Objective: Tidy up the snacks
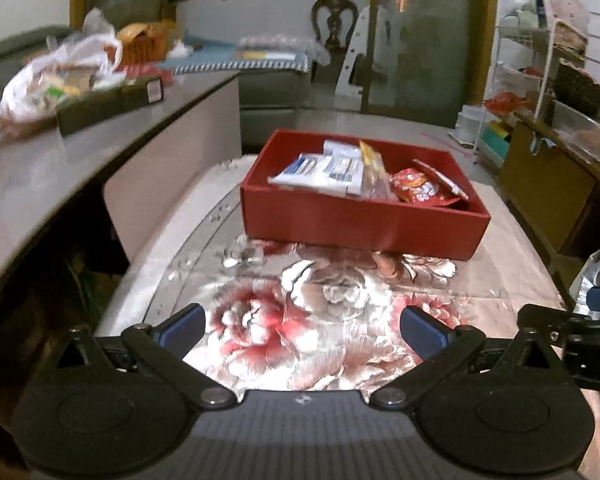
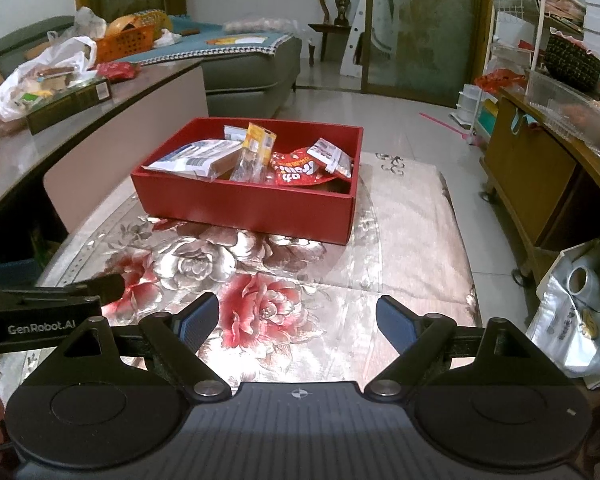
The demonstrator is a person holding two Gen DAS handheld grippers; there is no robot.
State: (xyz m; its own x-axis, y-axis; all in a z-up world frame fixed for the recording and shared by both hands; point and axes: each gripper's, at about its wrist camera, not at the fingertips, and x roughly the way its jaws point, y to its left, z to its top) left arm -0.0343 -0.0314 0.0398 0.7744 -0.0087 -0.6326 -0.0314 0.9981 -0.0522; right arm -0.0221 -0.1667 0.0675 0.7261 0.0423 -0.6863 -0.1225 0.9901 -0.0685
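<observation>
Red box [image 2: 244, 204], long axis crosswise

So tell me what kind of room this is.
Most likely a home living room: a grey sofa with a teal patterned cover, a carved dark wooden chair by the glass door, and a low table under a shiny floral cloth.

Black gripper [image 2: 298, 324] linkages, blue pads [image 2: 198, 320], ribbed grey body, "GenRobot.AI" lettering.
</observation>
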